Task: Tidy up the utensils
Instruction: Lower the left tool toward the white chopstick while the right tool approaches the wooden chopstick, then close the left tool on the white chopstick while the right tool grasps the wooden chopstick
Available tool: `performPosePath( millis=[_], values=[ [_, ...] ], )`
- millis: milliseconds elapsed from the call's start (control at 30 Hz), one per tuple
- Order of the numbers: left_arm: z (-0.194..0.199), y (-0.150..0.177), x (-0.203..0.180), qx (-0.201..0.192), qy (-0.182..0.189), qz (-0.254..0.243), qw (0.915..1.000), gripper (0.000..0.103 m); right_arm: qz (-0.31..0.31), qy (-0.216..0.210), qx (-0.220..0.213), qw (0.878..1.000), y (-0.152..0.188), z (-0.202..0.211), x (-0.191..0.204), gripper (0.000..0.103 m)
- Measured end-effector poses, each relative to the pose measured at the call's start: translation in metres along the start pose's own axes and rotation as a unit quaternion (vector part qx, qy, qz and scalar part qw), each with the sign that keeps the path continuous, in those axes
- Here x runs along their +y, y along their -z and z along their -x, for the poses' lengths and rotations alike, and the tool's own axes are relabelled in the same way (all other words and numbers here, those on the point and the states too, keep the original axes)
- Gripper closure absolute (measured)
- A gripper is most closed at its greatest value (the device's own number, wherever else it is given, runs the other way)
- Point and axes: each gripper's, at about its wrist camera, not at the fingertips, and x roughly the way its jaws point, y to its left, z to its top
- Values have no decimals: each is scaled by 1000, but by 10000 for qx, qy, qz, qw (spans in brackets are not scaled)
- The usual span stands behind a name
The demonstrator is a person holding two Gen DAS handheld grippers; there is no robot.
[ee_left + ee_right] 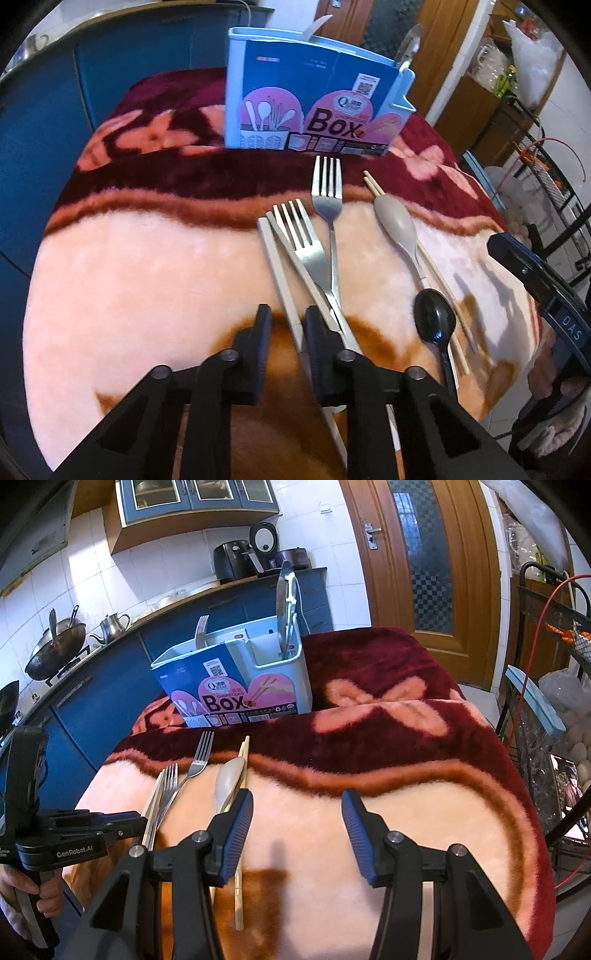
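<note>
A light blue utensil box [314, 99] stands at the far side of a blanket-covered table; it also shows in the right wrist view [236, 679], with a fork and tongs standing in it. Two steel forks [327, 206] [306, 243], beige chopsticks [275, 258], a grey spoon [395, 221], a black spoon [434, 319] and wooden chopsticks [439, 280] lie on the blanket. My left gripper [286, 321] is low over the beige chopsticks, one lying between its narrowly parted fingers. My right gripper [297, 812] is open and empty, right of the utensils.
The blanket [369, 812] is pink and maroon. A blue kitchen counter [110, 672] with a wok runs behind on the left. A wooden door [421, 572] and a wire rack [546, 701] stand to the right.
</note>
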Motion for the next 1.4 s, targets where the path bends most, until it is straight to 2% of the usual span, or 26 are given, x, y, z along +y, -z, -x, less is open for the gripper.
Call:
performPosePath(
  millis=[267,533,667,833,933,1000,1067,1400],
  values=[
    [-2,-6,14,-9,423,402,9983,94,172,-4,142,9998,-4,-2,7,50],
    [17,-8,31,-655,153,555,9962,97,514,-13,601,9969,-7,-16,19,50],
    [29,-11,38,-1049,151,542,9929,97,713,-63,1052,9919,-10,-29,27,50],
    [37,-11,42,-1316,125,495,9900,97,993,-16,1423,9848,-12,-40,36,50],
    [37,-12,44,-1345,205,527,9893,97,1140,17,1640,9799,-12,-47,40,58],
    [36,-11,46,-1358,237,546,9890,97,1214,48,1774,9766,-12,-52,43,69],
    [35,-10,47,-1369,274,570,9886,97,1256,35,1896,9738,-13,-58,45,76],
    [37,-13,51,-1469,388,629,9864,97,1467,110,2358,9606,-36,-88,57,78]
  ],
)
